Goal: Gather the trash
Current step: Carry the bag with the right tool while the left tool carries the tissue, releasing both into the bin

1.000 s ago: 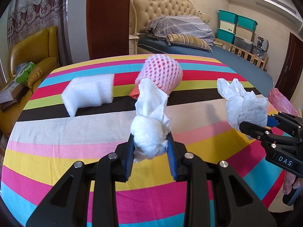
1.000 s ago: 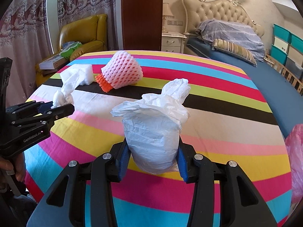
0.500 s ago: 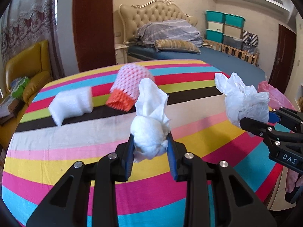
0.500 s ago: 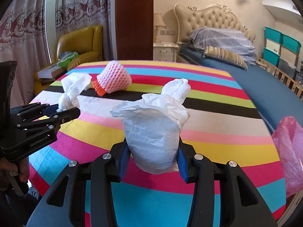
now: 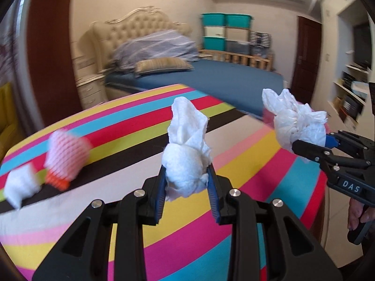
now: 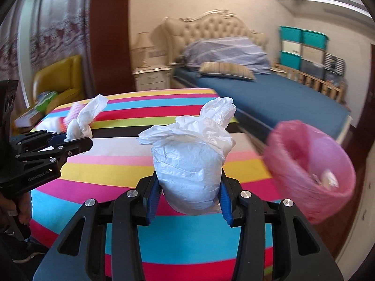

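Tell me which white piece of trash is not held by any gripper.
The white foam block lying on the striped table, beside the pink foam net. The crumpled tissue sits in the left gripper, the plastic bag in the right gripper.

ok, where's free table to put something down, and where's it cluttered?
Free: the striped table from the black stripe to its near edge, and the right side toward the pink-lined bin. Crowded: the far left, where the foam fruit net and white foam block lie close together.
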A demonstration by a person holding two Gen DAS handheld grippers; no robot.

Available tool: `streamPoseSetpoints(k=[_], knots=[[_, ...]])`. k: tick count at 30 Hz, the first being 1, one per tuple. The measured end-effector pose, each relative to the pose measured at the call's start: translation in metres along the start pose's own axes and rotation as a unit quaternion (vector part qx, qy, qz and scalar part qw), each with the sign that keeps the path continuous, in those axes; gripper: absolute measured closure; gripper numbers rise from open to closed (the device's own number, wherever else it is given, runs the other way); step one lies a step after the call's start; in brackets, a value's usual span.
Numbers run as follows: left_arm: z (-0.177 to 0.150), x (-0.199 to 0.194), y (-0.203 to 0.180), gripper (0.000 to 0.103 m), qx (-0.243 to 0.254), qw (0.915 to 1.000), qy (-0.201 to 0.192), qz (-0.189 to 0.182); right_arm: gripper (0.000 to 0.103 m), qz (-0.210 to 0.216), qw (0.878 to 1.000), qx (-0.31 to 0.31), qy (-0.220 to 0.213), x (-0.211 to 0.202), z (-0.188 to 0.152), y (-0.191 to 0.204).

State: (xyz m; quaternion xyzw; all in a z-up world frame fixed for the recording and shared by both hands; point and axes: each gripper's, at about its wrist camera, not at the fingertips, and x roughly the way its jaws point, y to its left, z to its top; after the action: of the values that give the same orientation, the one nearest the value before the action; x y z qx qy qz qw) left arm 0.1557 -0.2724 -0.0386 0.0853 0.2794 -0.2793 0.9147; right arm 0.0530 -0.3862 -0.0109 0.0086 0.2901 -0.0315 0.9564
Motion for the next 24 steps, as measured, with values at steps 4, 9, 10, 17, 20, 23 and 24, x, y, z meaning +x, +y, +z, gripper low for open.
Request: streamPoseSetpoints(k=[4,9,10,17,20,23,24], knots=[[0.017,0.018,-0.041,0.071,0.023,0.9987,-0.004,-0.046,0.061,-0.033,0.999,0.022,-0.005,-0.008,-0.003,-0.037],[0.038,0.041,-0.087,0.071,0.051,0.9949,-0.011,-0.087,0.061,-0.078,0.996,0.049,0.000,-0.007,-0.005,-0.095],[0.042,0.046,-0.097,0.071,0.055,0.9938,-0.012,-0.095,0.061,-0.092,0.994,0.051,0.004,-0.003,-0.005,-0.107],[0.075,0.082,-0.157,0.071,0.082,0.9873,-0.023,-0.134,0.061,-0.141,0.988,0.062,0.025,0.021,-0.006,-0.177],[0.087,0.100,-0.178,0.071,0.091,0.9851,-0.022,-0.145,0.060,-0.149,0.986,0.064,0.027,0.029,-0.005,-0.199],[0.100,0.120,-0.197,0.071,0.089,0.9836,-0.018,-0.156,0.057,-0.145,0.987,0.066,0.020,0.039,0.002,-0.219],[0.105,0.127,-0.200,0.071,0.086,0.9834,-0.017,-0.159,0.056,-0.141,0.988,0.065,0.017,0.043,0.004,-0.224]])
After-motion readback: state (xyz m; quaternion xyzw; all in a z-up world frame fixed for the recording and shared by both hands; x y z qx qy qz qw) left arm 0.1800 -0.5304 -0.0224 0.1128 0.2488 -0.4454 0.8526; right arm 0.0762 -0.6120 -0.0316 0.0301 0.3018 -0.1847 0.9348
